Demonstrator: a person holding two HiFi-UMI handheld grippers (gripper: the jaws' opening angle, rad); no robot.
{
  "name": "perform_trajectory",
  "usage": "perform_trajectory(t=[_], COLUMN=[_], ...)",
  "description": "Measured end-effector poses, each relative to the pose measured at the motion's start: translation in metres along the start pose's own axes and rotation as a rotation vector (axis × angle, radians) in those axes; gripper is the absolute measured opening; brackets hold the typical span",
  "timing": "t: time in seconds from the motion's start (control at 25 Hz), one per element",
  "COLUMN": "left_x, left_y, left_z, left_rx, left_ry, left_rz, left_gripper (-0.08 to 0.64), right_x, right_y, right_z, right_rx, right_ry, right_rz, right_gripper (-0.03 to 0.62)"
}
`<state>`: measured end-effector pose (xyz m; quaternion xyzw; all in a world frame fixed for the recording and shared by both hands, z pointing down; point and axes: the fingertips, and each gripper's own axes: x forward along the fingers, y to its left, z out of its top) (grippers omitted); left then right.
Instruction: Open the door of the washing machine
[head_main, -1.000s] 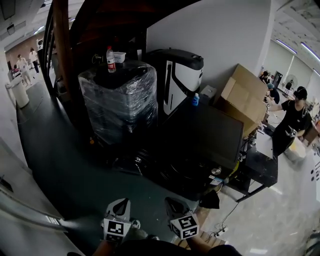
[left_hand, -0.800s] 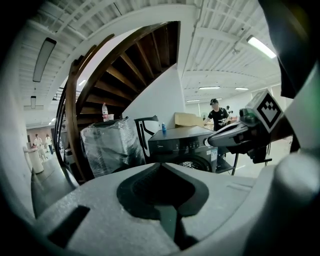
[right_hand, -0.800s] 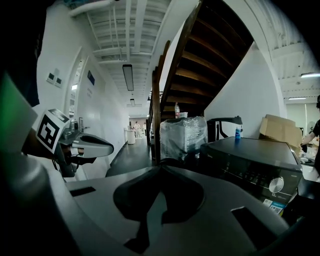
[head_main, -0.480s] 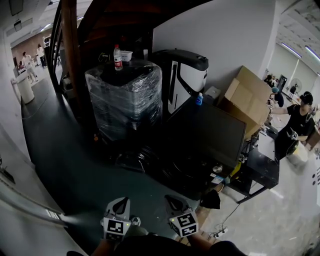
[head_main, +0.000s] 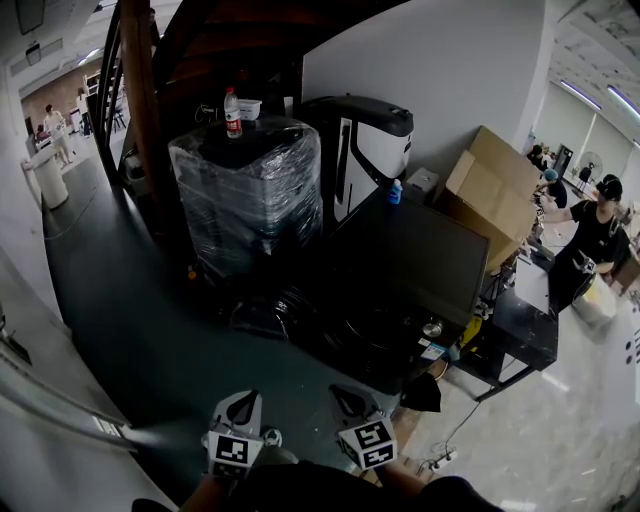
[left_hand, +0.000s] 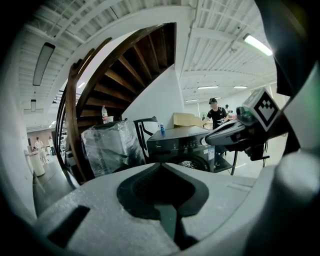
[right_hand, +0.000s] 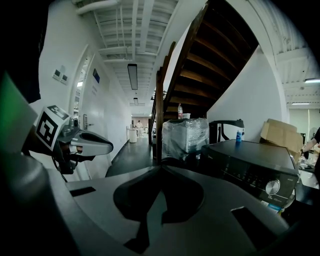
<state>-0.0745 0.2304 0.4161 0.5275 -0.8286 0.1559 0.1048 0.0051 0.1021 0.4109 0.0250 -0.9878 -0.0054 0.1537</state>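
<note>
The washing machine, a dark front-loader, stood against the white wall beneath the wooden staircase, well ahead of both tools. A small blue bottle stood on its top near the back. In the left gripper view the top of its round door showed above the jaws, though whether it was latched could not be told. The left gripper and the right gripper were held side by side low in the head view, well apart from the machine. Each had its jaws brought together at the tips, with nothing between them. To the left of the machine sat a plastic-wrapped block with a water bottle on top. A cardboard box leaned at the machine's right, and a person stood farther right.
</note>
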Motion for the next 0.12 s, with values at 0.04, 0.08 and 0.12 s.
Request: perform_trajectory(t=[0.04,0.08,0.12], left_x=[0.0003,0.0006,0.0009], left_y=[-0.0021,-0.0042,-0.0062], left_z=[0.0005,0.0011,0.0016], left_rx=[0.002,0.004,0.005], left_ry=[0.001,0.001,0.002], left_rz=[-0.002,-0.005,-0.007], left_gripper=[0.017,0.017,0.017], right_x=[-0.0015,-0.0029,-0.0042], right_y=[-0.0013,-0.0025,-0.0037], right_z=[-0.0009,-0.0015,-0.0018], right_rx=[-0.001,-0.002,-0.002], right_ry=[0.004,0.006,0.008], right_rz=[0.0,-0.001,-0.002], right_gripper=[0.005,0.005,0.005])
